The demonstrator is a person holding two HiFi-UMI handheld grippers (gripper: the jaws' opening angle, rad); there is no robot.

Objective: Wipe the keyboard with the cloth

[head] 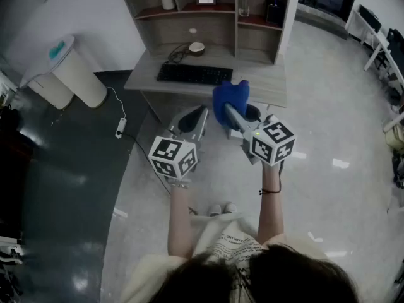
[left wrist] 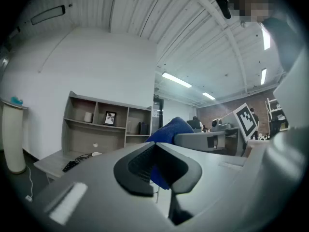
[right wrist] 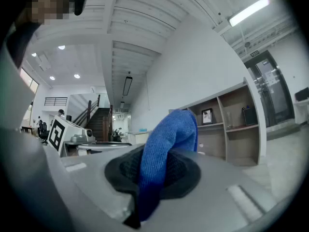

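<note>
Left claw (left wrist: 157, 164), right claw (right wrist: 153, 170): both closed.

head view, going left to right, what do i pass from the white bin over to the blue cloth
white bin → power strip → left tongs → blue cloth

Left gripper (head: 197, 115) and right gripper (head: 230, 112) are both grey plastic, black-padded fingers (left wrist: 137, 170); white cubes (head: 173, 158) with black square markers; cream printed shirt (head: 235, 245); dark wristband (head: 270, 191).

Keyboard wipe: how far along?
Done: the blue cloth is clamped in the right tongs. In hand: it is held in the air, short of the desk. Left: the keyboard lies untouched, so all the wiping remains.
</note>
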